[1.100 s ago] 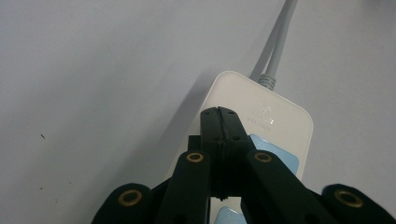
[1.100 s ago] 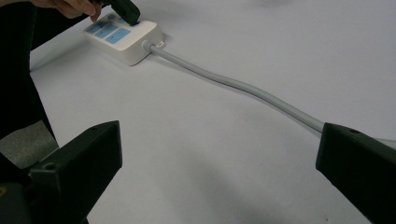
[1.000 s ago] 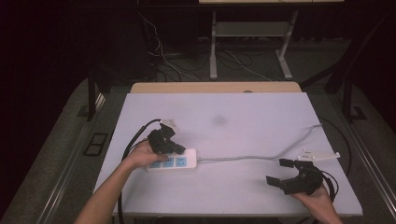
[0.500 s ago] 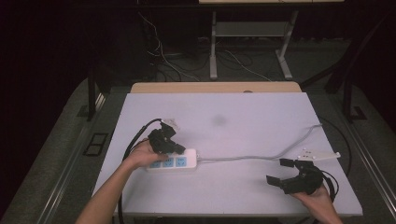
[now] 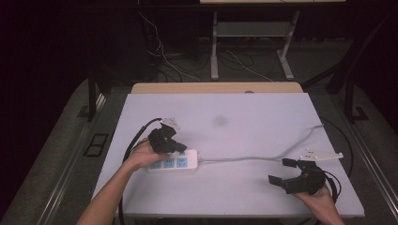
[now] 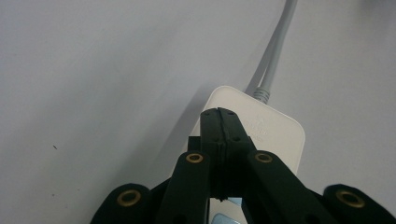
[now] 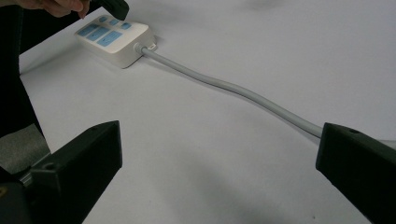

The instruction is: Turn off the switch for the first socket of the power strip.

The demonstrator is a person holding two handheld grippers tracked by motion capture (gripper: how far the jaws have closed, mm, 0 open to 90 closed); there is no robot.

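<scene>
Tabletop (image 5: pixel 244 117) from the high view carries a white power strip (image 5: pixel 174 163) with blue sockets; its grey cord (image 5: pixel 263 157) trails away from the strip. Your left claw (image 5: pixel 174 146) rests on the strip. In the left gripper view it is closed, empty. Your right claw (image 7: pixel 219 172) gapes wide, empty, the cord passing between its jaws.
</scene>
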